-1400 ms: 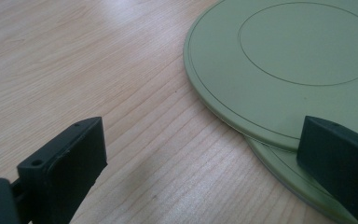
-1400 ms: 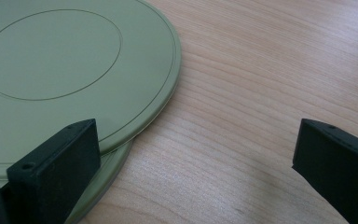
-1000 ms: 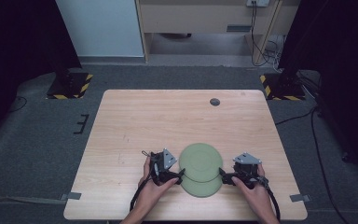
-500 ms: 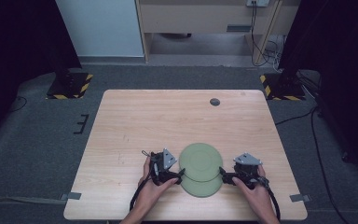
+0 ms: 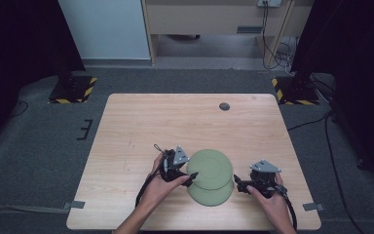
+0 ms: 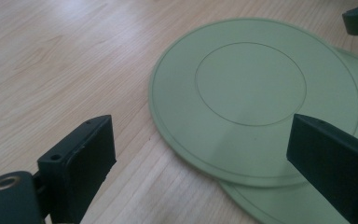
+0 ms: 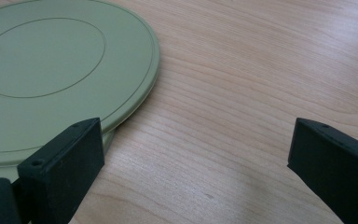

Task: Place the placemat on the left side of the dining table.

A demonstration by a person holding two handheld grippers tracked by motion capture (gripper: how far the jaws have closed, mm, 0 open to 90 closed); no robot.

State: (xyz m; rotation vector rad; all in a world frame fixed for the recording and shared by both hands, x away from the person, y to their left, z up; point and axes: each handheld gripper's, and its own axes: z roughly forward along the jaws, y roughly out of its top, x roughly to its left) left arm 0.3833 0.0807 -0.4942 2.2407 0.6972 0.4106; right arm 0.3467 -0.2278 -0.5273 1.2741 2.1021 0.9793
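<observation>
Green plates are stacked near the worktop's (image 5: 126,126) front edge — upper plate (image 5: 209,168) offset on lower plate (image 5: 212,197). Left gripper (image 5: 191,176) and right gripper (image 5: 237,186) flank them, jaws wide, nothing held; the left's have just been closing slightly. Stacking is judged done — squaring may remain.

Left gripper (image 6: 205,163) hanging with black jaws spread wide, just easing narrower, nothing pinched between them. A round pale-green upper plate (image 6: 251,93) is lying offset on a matching lower plate (image 6: 284,205), both resting on the light wooden table (image 6: 51,56).
</observation>
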